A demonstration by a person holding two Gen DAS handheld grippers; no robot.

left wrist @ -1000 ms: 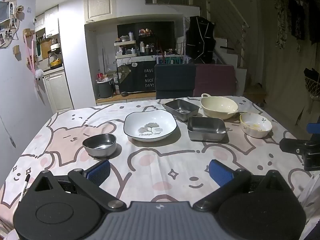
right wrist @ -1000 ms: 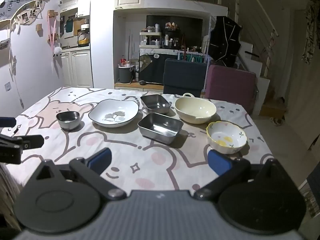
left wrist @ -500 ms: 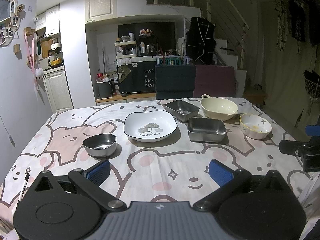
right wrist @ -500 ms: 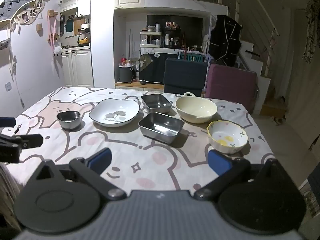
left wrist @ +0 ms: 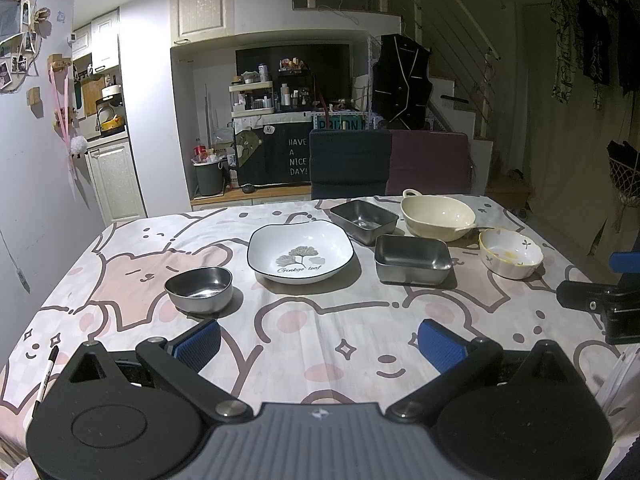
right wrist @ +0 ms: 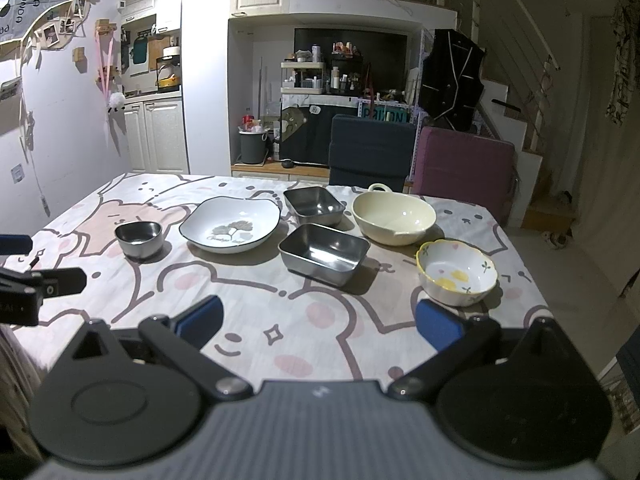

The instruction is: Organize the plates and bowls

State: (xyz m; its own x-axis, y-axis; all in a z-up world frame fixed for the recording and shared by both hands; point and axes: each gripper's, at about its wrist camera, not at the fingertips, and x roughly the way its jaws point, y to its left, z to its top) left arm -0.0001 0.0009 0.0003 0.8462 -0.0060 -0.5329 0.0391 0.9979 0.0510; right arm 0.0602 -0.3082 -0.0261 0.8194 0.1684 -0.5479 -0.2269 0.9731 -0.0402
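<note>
- Tablecloth (left wrist: 320,320) with pink and white cartoon bears covers the whole table; a black pen (left wrist: 47,372) lies at its near left edge.
- Dishes sit in a loose row, apart from each other: small steel bowl (left wrist: 199,289) left, white leaf plate (left wrist: 301,255) centre, two steel trays (left wrist: 413,259) (left wrist: 363,220), cream bowl (left wrist: 437,217) behind, flowered bowl (left wrist: 510,253) far right.
- My left gripper (left wrist: 319,344) hangs low over the near edge, fingers spread, holding nothing.
- My right gripper (right wrist: 318,322) likewise spread and empty, flowered bowl just beyond its right finger.
- Two chairs (left wrist: 350,162) behind the table; kitchen cabinets left, staircase right, dim light.
</note>
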